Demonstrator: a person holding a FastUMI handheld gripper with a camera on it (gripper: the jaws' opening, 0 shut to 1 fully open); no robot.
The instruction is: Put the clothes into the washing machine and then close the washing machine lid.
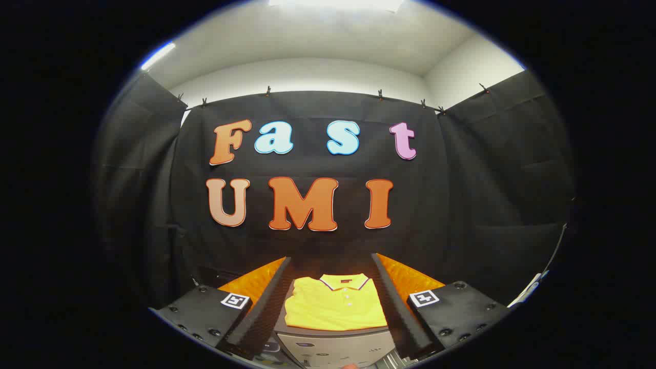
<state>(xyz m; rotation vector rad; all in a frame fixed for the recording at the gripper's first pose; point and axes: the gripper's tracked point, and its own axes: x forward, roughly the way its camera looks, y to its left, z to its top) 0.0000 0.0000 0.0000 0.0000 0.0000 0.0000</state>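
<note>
A folded yellow polo shirt (335, 305) lies on top of a grey washing machine (335, 348), collar toward the black cloth wall. My gripper (333, 302) is open, its two fingers (266, 307) standing wide on either side of the shirt without touching it. The shirt sits between and just ahead of the fingers. The machine's front panel shows below the shirt; its lid is hidden under the garment.
An orange surface (410, 279) lies behind the machine on both sides. Black cloth walls close in the back and both sides. A white object (530, 289) pokes in beyond the right finger.
</note>
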